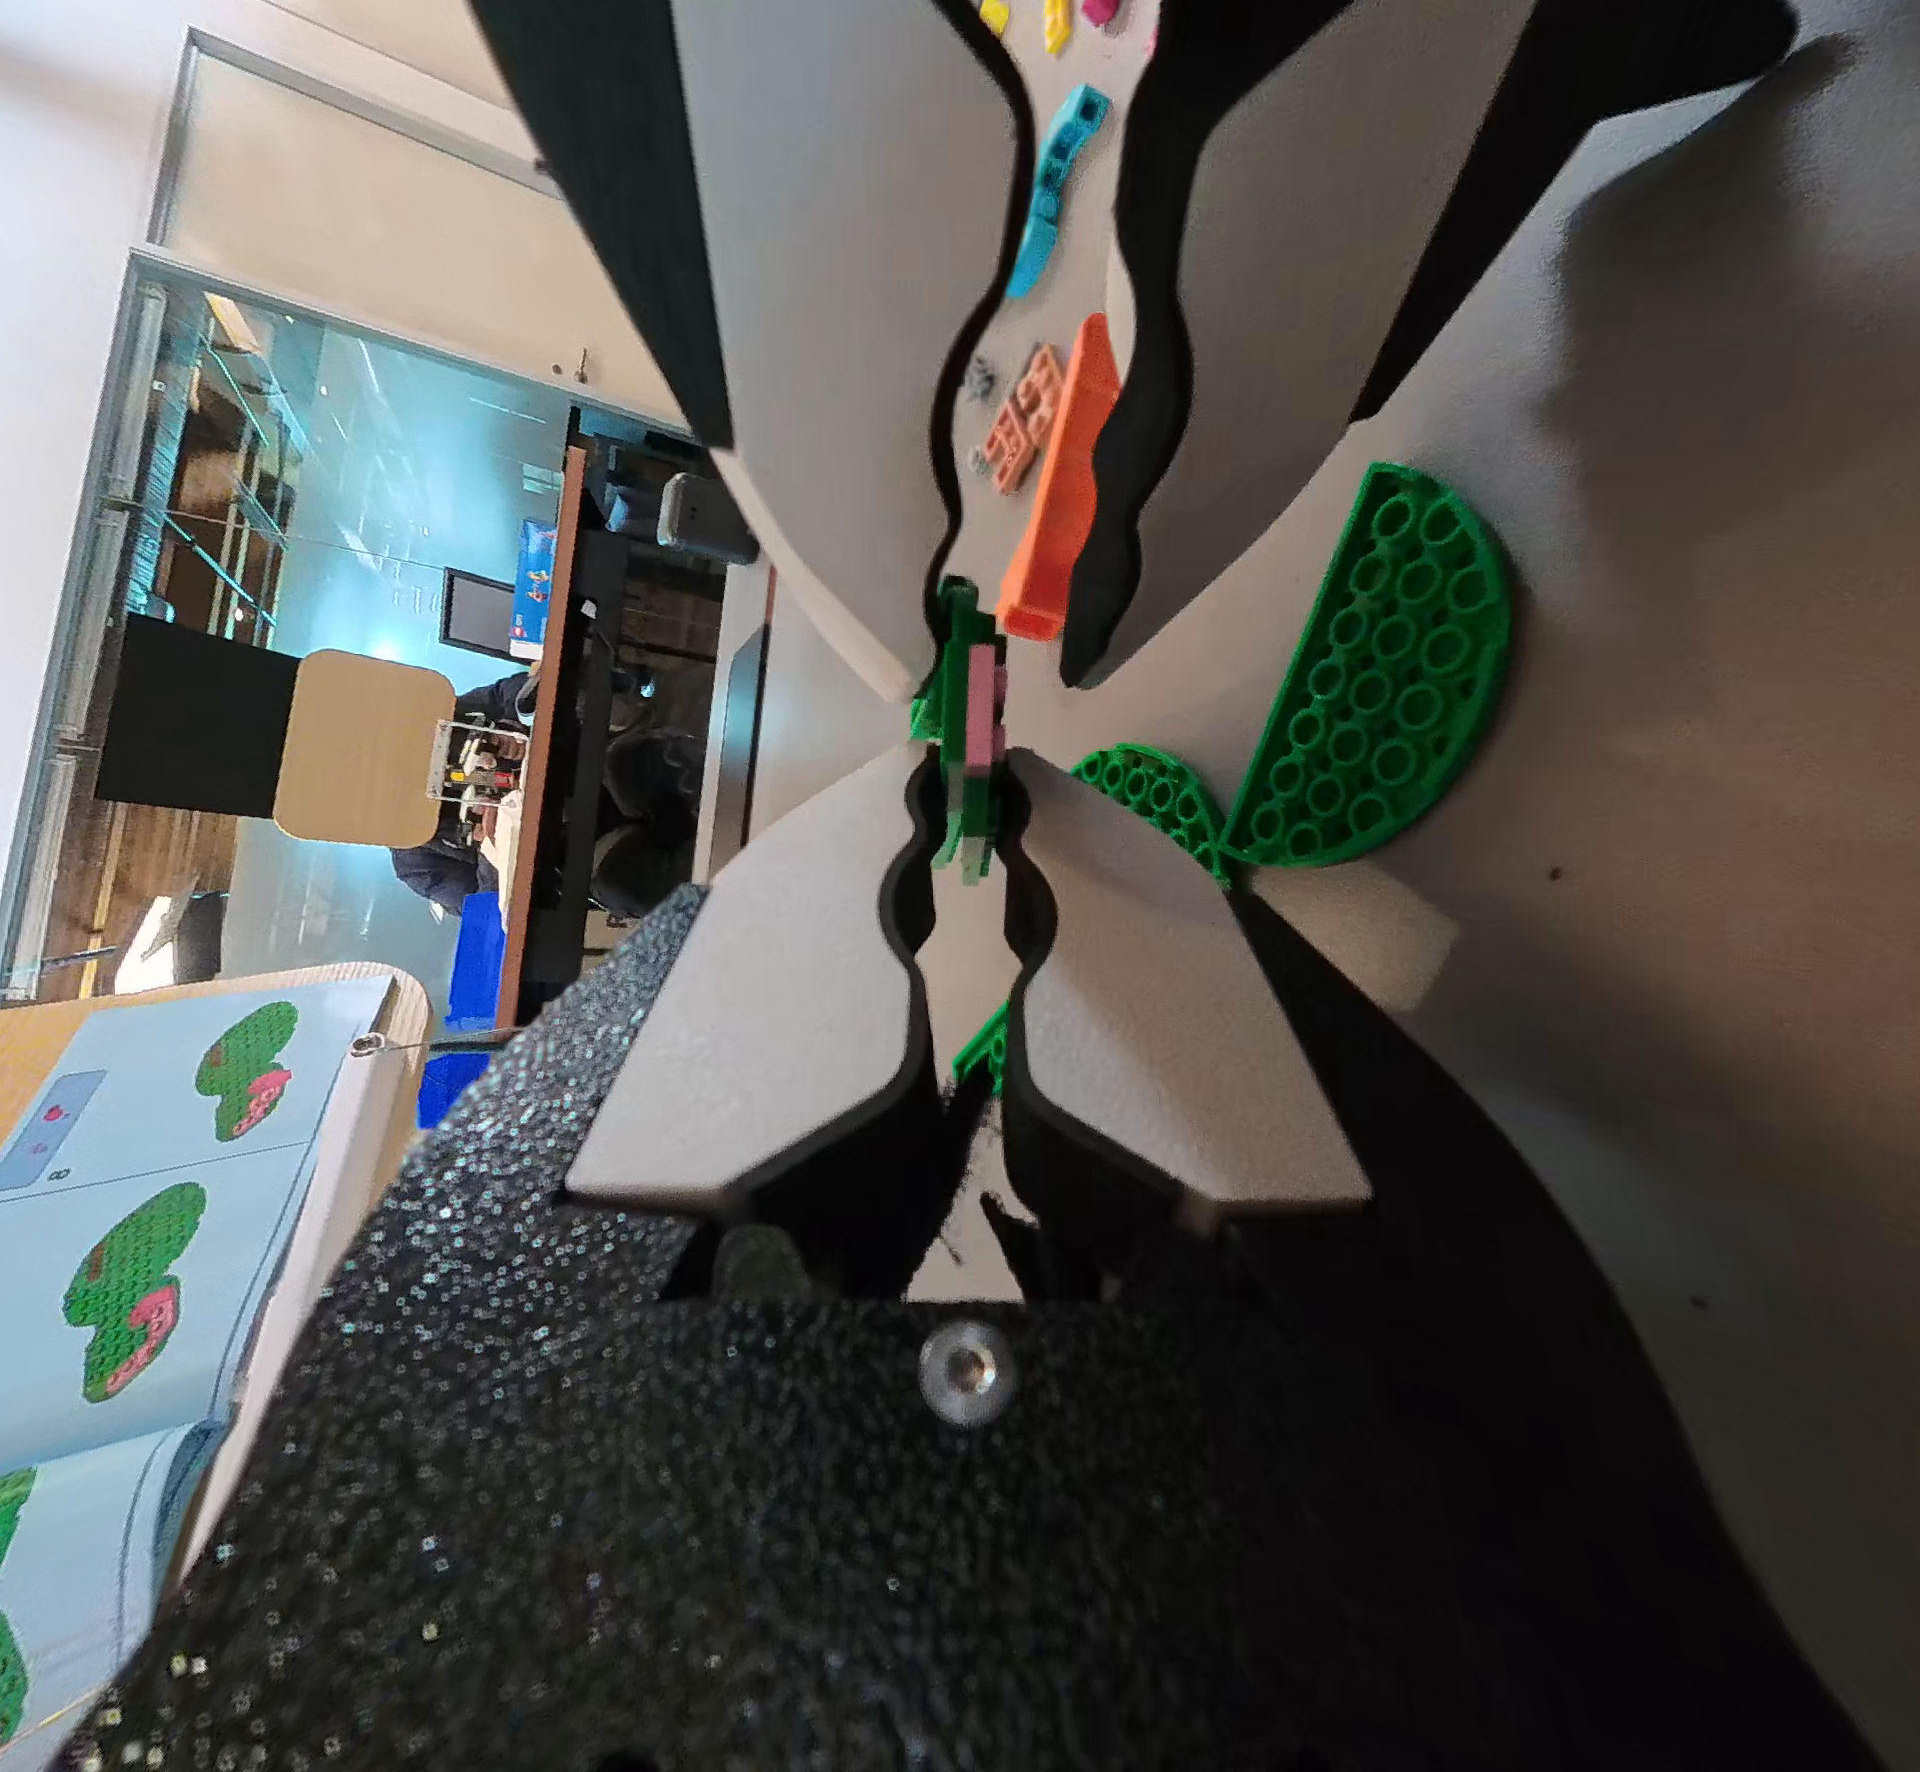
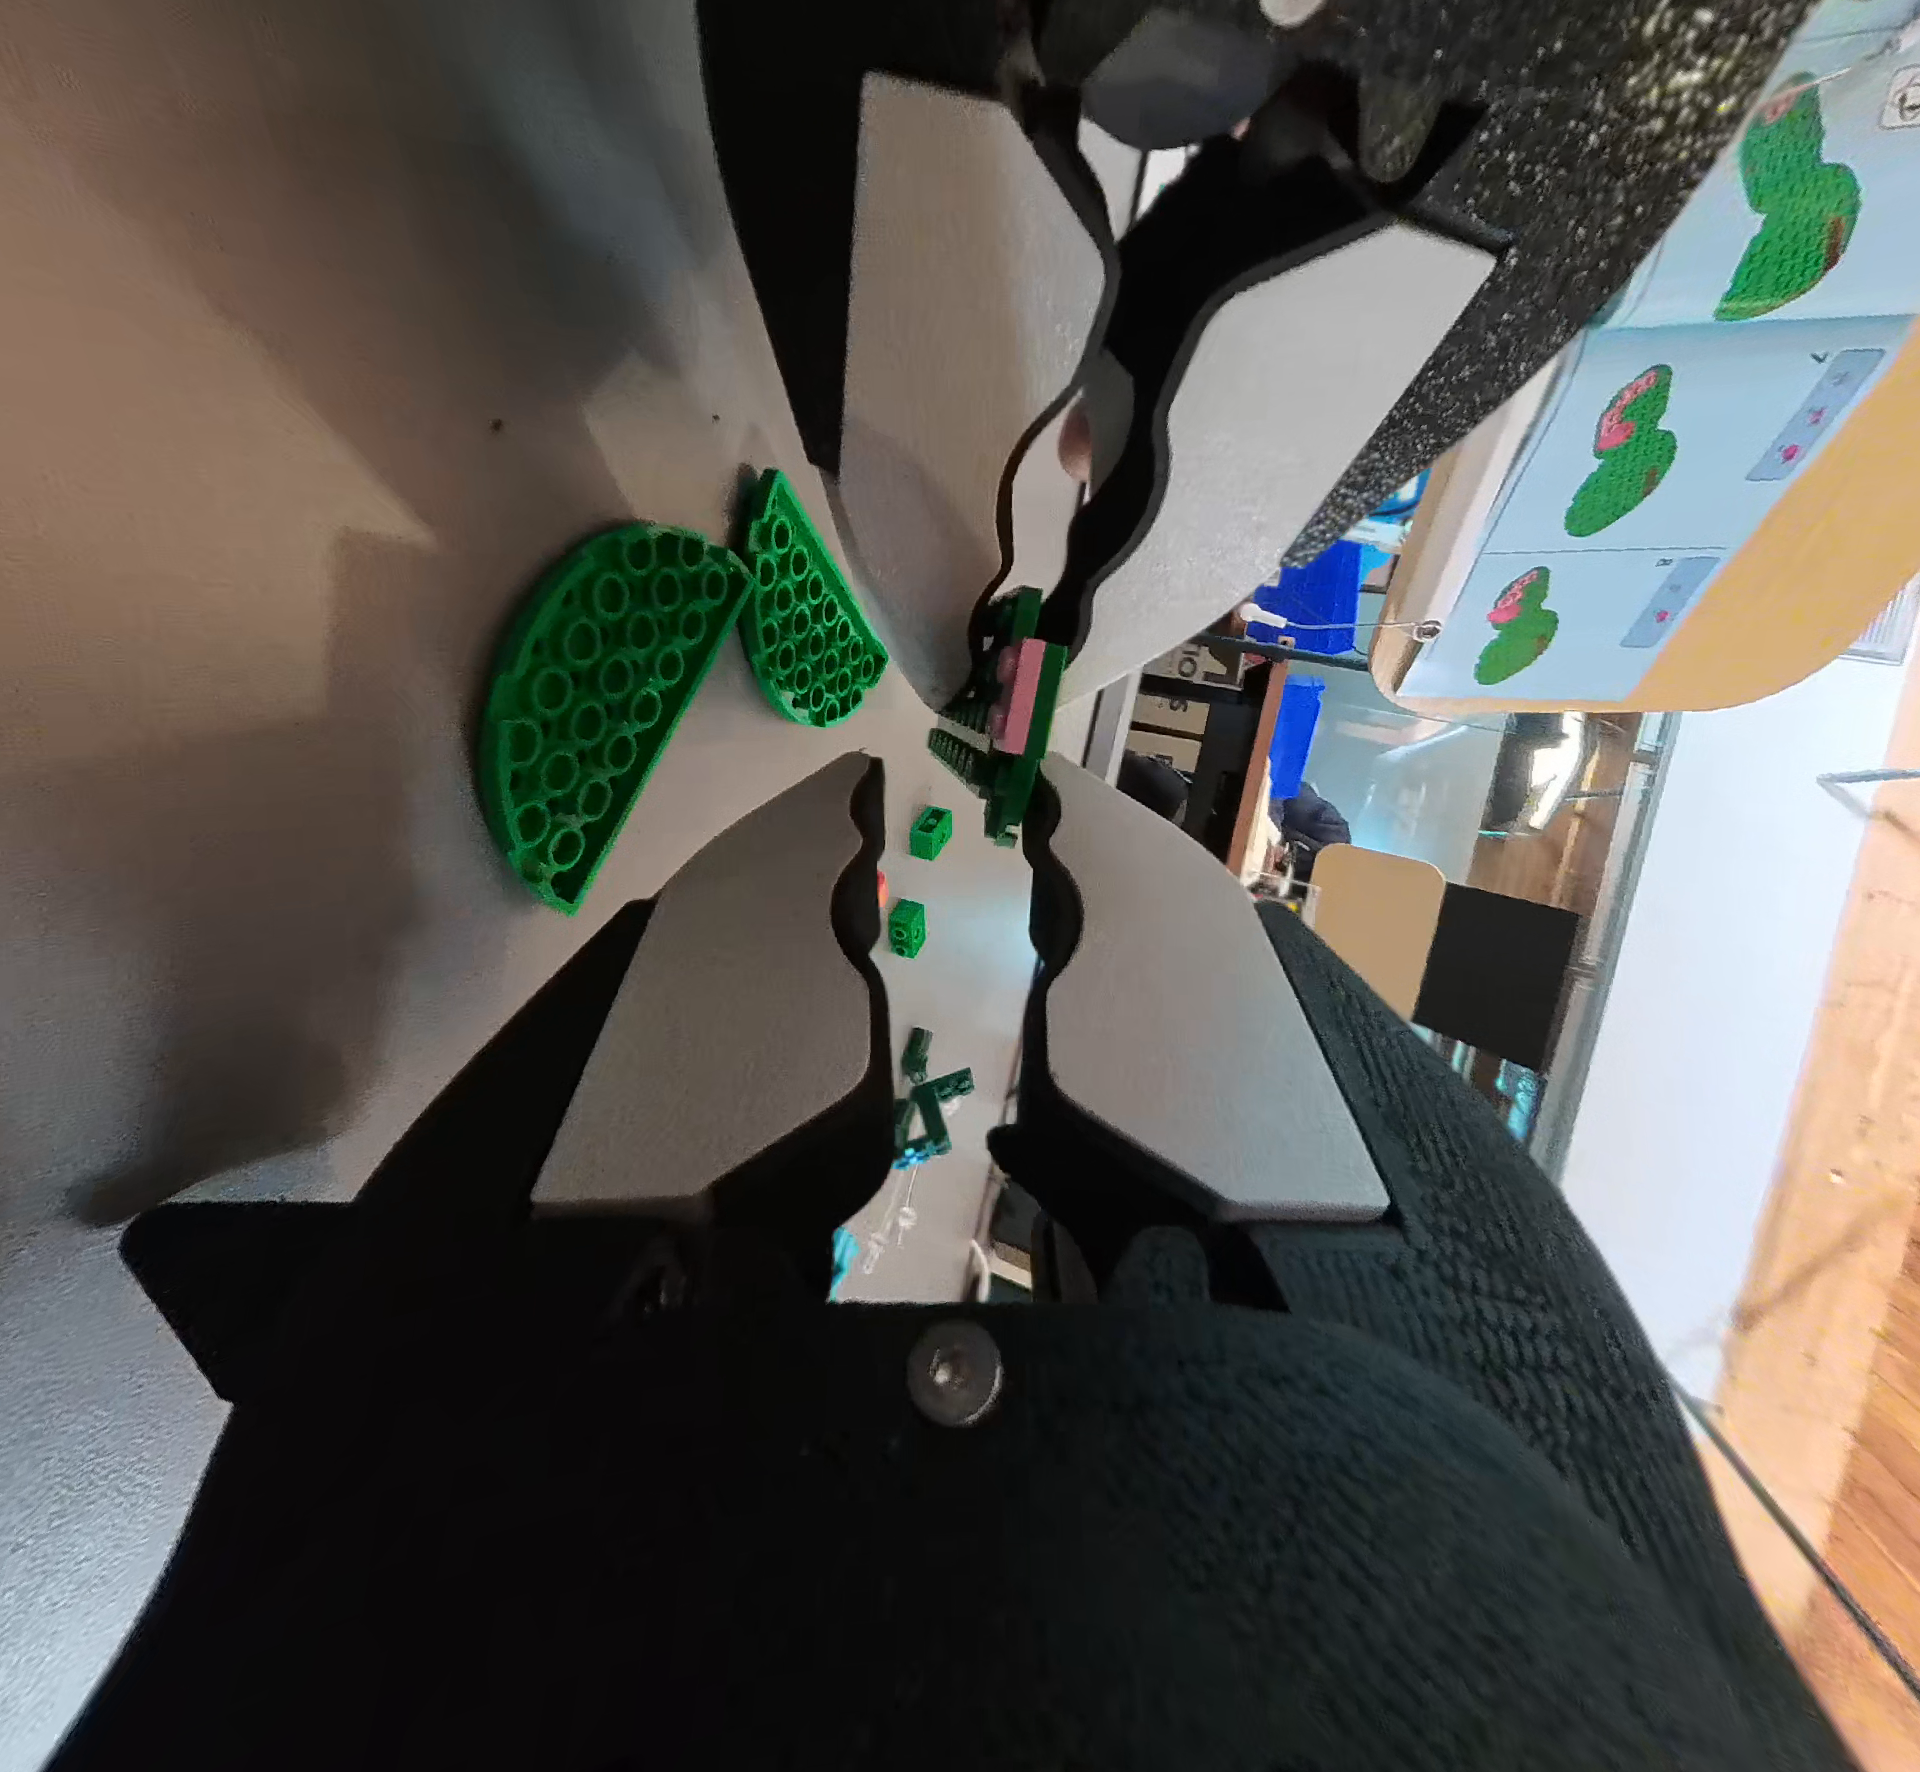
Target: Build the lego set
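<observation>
My left gripper (image 1: 971,761) is shut on a small assembly of green plates with a pink brick (image 1: 971,735) and holds it off the white table. My right gripper (image 2: 951,766) faces it with its jaws apart; the assembly (image 2: 1013,704) sits at its fingertips, against one finger. In the left wrist view the right gripper (image 1: 992,678) comes in from the top. In the right wrist view the left gripper (image 2: 1003,610) comes in from the top. Two green half-round plates lie studs down on the table, a large one (image 1: 1371,673) (image 2: 603,694) and a small one (image 1: 1143,787) (image 2: 810,621).
An orange brick separator (image 1: 1060,496), a salmon plate (image 1: 1023,418), a blue piece (image 1: 1055,184) and yellow and magenta pieces lie beyond. Two small green bricks (image 2: 928,832) and dark green pieces (image 2: 930,1099) lie under my right gripper. The open instruction booklet (image 1: 135,1255) (image 2: 1662,475) stands on a wooden stand. Left and right tips are no more than a few centimetres apart.
</observation>
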`<action>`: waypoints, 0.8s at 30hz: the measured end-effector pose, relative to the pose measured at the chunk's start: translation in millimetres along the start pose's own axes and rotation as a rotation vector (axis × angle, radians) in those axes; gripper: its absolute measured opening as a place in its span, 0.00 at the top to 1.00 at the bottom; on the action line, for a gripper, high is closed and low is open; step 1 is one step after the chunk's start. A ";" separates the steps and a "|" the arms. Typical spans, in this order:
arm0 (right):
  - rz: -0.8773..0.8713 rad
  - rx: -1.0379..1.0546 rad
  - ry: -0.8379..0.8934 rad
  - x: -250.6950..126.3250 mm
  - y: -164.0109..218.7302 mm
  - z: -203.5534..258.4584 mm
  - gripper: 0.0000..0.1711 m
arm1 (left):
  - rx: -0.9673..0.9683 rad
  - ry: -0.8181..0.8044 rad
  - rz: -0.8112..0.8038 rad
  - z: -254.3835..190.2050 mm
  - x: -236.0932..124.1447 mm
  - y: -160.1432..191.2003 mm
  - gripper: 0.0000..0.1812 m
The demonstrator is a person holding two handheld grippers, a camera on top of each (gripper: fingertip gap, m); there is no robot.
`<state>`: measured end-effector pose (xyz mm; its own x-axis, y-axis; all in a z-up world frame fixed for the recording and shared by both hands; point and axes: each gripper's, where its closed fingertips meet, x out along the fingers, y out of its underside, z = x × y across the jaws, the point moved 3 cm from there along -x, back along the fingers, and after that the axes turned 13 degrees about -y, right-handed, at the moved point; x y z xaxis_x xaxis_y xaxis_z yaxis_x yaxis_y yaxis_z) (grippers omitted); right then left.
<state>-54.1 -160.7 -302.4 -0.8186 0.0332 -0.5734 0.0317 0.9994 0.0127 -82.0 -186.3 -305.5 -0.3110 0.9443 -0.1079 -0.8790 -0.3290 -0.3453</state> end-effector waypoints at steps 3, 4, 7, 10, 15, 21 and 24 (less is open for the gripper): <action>-0.003 0.003 0.023 -1.3 -0.4 -2.4 0.89 | 0.009 -0.008 -0.009 0.3 -0.4 -0.8 0.96; -0.008 -0.003 0.041 -2.8 -0.5 -4.3 0.93 | 0.016 -0.011 -0.015 0.1 -0.8 -1.9 0.96; -0.022 0.013 0.031 -3.8 -0.1 -4.4 0.95 | 0.037 -0.025 -0.017 0.6 -1.1 -2.9 0.96; -0.027 0.017 0.030 -4.6 -0.8 -4.9 0.96 | 0.053 -0.034 -0.017 2.0 -1.9 -3.4 0.95; -0.012 0.002 0.040 -4.8 -1.7 -5.7 0.96 | 0.080 -0.046 -0.014 3.1 -2.6 -3.1 0.95; -0.043 0.042 0.014 -4.1 -1.3 -3.8 0.95 | 0.048 -0.018 -0.023 0.7 -2.1 -3.1 0.96; -0.069 0.055 -0.001 -4.8 -1.5 -2.3 0.95 | 0.046 -0.007 -0.033 -0.5 -2.7 -4.0 0.96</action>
<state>-51.6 -162.4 -297.7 -0.8191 -0.0361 -0.5725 0.0066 0.9974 -0.0724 -77.5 -187.5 -304.2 -0.2841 0.9545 -0.0909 -0.9043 -0.2983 -0.3054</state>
